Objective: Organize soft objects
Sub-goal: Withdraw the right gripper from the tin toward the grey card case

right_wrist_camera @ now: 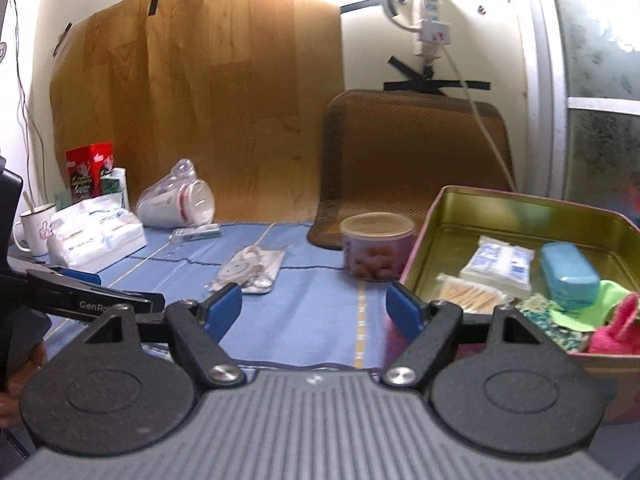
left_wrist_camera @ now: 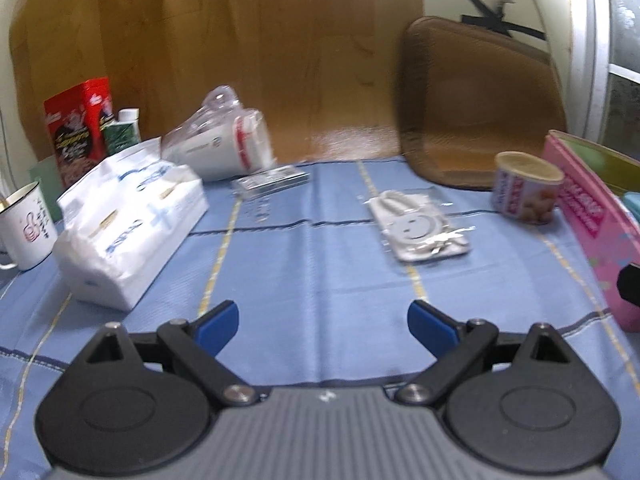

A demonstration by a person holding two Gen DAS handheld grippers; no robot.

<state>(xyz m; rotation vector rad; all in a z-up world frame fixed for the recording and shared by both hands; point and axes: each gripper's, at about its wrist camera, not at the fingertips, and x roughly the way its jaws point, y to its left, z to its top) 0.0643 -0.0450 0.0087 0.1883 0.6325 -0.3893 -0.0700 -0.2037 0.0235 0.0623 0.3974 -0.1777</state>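
We're hovering both grippers, left gripper (left_wrist_camera: 323,322) and right gripper (right_wrist_camera: 314,306), jaws apart and empty, over the blue bench (left_wrist_camera: 312,264). The bagged smiley pouch (left_wrist_camera: 418,228) is lying mid-bench, left of the tin (right_wrist_camera: 460,216); we're judging it next, needing a reach forward.

Left gripper (left_wrist_camera: 324,326): ribbed grey housing, two round black discs, black link arms with silver screws, blue pads (left_wrist_camera: 218,326) on the fingers. Right gripper (right_wrist_camera: 314,310): same build, blue pads (right_wrist_camera: 224,308). White lettering "GenRo" on the left gripper's black side.
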